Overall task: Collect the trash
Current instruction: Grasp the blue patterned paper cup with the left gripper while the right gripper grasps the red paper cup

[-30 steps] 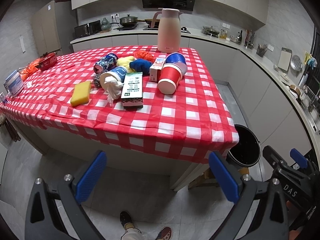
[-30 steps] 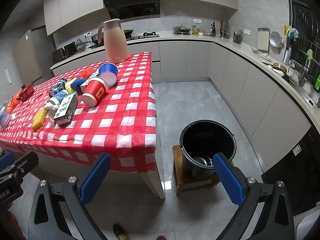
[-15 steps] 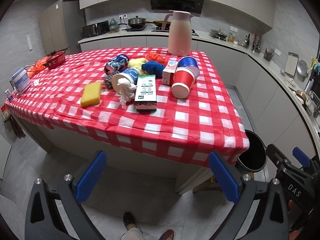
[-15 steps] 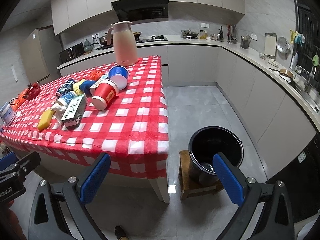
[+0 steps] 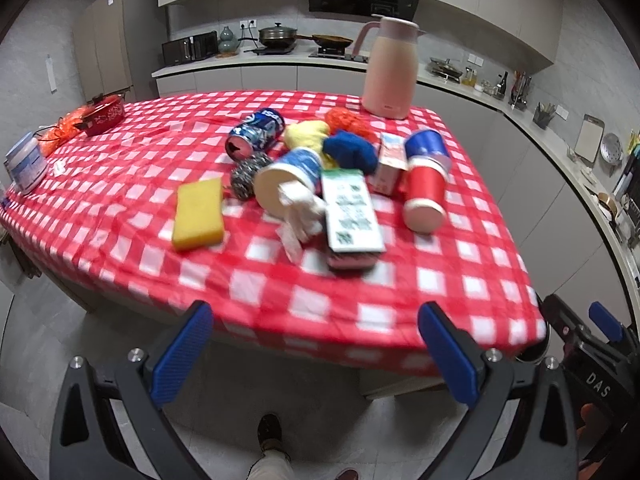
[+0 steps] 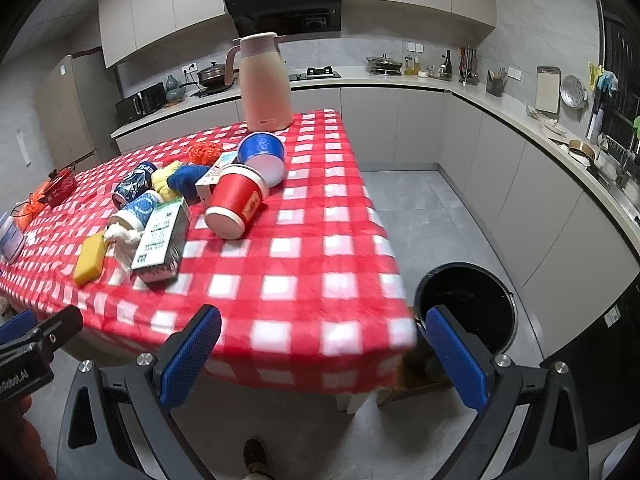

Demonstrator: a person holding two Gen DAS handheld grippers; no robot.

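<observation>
jaws wide, glossy checked tablecloth (image 5: 400, 280), round black bin (image 6: 476, 312)

Red-and-white checked tablecloth (image 5: 400, 280), yellow sponge (image 5: 198, 214), red cup (image 5: 424, 196), black bin (image 6: 466, 306).

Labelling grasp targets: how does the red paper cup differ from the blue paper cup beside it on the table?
Colour: the red paper cup has a red wall; the blue paper cup a blue one.
Position: the red cup lies nearer the table's front edge; the blue cup sits behind it, closer to the pink jug.
Print: the red cup shows a yellow patch; the blue cup a faint pale mark.
Shared: both lie tipped over on the checked cloth, touching.
</observation>
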